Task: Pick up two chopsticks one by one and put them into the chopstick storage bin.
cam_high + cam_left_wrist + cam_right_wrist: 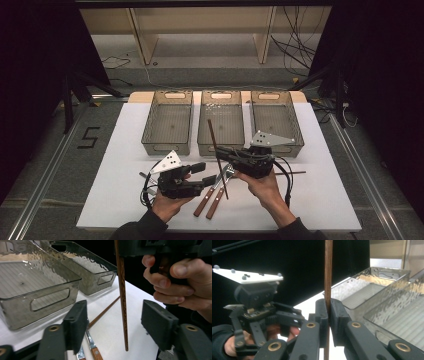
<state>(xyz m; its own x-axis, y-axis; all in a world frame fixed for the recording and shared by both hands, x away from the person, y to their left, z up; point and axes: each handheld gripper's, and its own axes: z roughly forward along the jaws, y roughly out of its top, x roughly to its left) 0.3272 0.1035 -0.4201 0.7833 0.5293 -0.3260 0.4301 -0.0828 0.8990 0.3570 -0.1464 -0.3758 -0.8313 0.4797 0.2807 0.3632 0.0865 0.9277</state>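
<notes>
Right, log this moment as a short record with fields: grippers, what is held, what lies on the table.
right gripper: shut on a chopstick, held upright
left gripper: open, jaws either side of the chopstick's lower end, not touching it
second chopstick: lies flat on the table
knives: two, wooden handles, flat on the table between the hands
bins: three clear ones in a row at the far side; nothing visible in the left and right ones, small bits at the middle one's far end

A white rectangular table (125,130) stands on grey carpeted floor (50,165); behind it, pale wooden shelving (145,35), loose black cables (295,45) and dark curtains (35,50).
</notes>
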